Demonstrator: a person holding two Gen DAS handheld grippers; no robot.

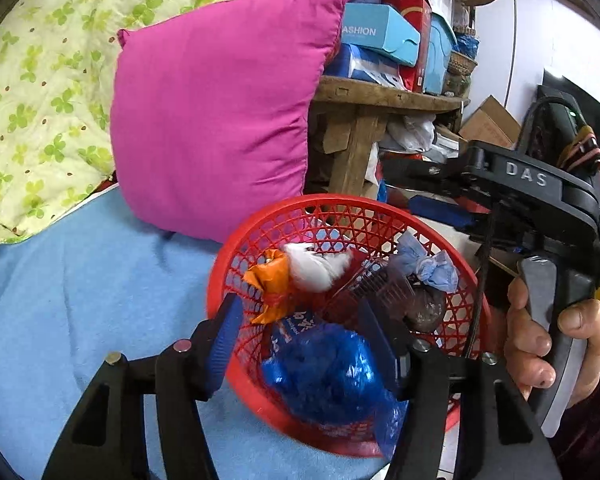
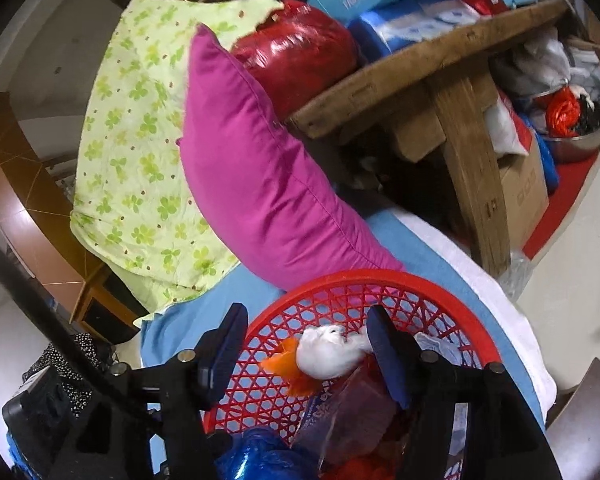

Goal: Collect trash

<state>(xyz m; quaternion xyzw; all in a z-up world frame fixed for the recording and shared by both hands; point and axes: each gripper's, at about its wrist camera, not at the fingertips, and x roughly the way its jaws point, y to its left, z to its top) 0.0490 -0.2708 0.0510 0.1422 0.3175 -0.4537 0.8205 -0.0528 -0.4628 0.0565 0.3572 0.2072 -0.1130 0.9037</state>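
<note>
A red mesh basket (image 1: 340, 200) (image 2: 380, 276) sits on a light blue blanket (image 1: 80, 288). It holds a crumpled blue plastic bag (image 1: 324, 372) (image 2: 260, 456), an orange wrapper (image 1: 270, 284) (image 2: 288, 360), a white tissue wad (image 1: 316, 268) (image 2: 328, 350), a pale blue tissue (image 1: 428, 264) and a clear wrapper. My left gripper (image 1: 300, 344) is open and straddles the basket's near rim, one finger outside and one inside above the blue bag. My right gripper (image 2: 306, 350) is open too, astride the rim, its inner finger beside the white wad. A hand (image 1: 540, 344) holds the right gripper's handle.
A magenta pillow (image 1: 220, 108) (image 2: 260, 176) leans just behind the basket, against a green clover-print quilt (image 1: 40, 80). A wooden table (image 1: 380, 94) (image 2: 420, 68) stacked with blue and red boxes stands to the right, with cardboard boxes and bags beneath it.
</note>
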